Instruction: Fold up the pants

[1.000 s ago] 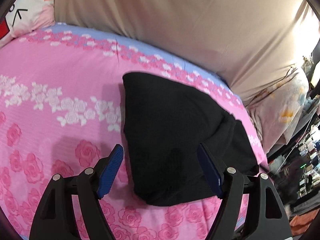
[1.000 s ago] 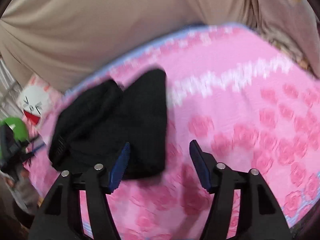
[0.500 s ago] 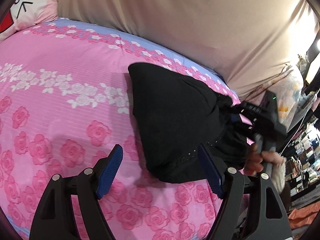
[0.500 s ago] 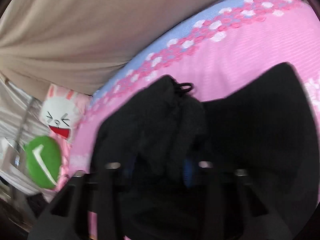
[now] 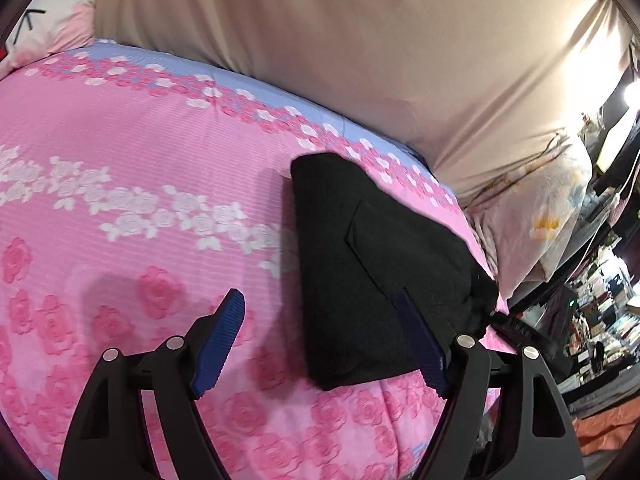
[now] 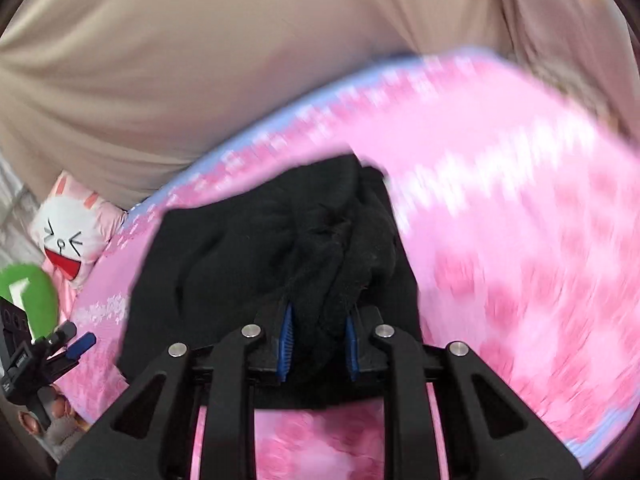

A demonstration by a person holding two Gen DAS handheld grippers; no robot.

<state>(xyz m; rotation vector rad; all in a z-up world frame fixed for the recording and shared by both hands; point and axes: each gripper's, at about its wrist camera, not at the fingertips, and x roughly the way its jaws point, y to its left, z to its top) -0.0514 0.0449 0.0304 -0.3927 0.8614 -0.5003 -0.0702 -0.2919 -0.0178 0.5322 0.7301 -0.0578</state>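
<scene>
The black pants (image 5: 372,264) lie folded into a compact block on the pink flowered bedspread (image 5: 140,200), near the bed's right edge. My left gripper (image 5: 320,344) is open and empty, hovering just in front of the block's near left corner. In the right wrist view my right gripper (image 6: 318,344) is shut on a bunched edge of the black pants (image 6: 280,248), which spread out ahead of it. The right gripper itself is mostly hidden behind the pants in the left wrist view.
A beige sheet (image 5: 360,48) covers the wall behind the bed. A floral pillow (image 5: 540,216) sits at the bed's right end, a cartoon bunny pillow (image 6: 72,236) at the other. Cluttered shelves (image 5: 608,292) lie beyond the right edge. The left gripper also shows in the right wrist view (image 6: 80,340).
My right gripper moved onto the pants and closed on their edge. The pants went from a loose spread to a tidier folded block. My left gripper stayed open and shifted slightly.
</scene>
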